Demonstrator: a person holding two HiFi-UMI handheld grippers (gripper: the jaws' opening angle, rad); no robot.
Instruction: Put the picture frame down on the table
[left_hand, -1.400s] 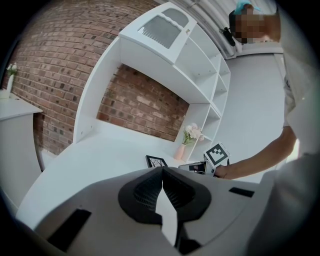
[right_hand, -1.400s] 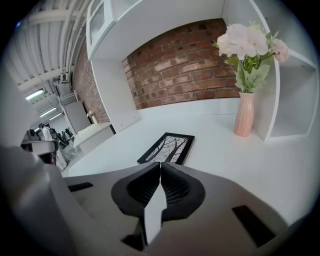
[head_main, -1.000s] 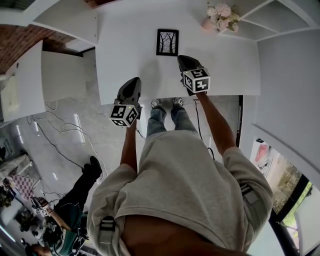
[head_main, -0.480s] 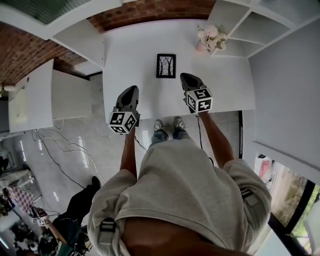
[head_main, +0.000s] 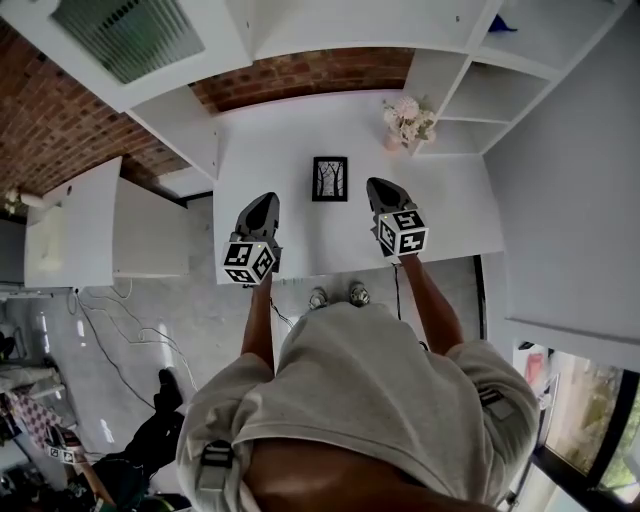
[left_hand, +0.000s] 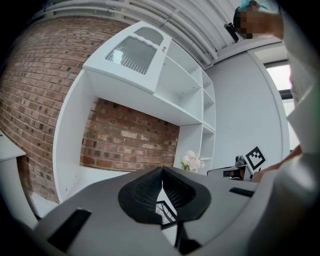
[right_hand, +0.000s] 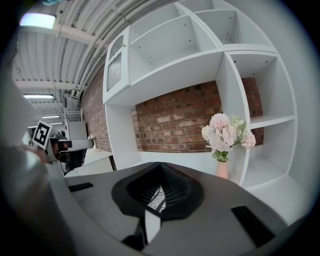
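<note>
Picture frame flat on the white table, my two grippers empty on either side of it.

On the left, my left gripper (head_main: 263, 203) hangs over the near edge of the table (head_main: 450, 200), its jaws together with nothing between them. At the middle, the picture frame (head_main: 330, 178) lies face up on the table, a black border around a drawing of bare trees, apart from both grippers and a little beyond their tips. To its right, my right gripper (head_main: 380, 188) hangs above the table, jaws likewise closed on nothing. Further right and back, a pink vase of pale flowers (head_main: 406, 120) stands by the white shelving.
</note>
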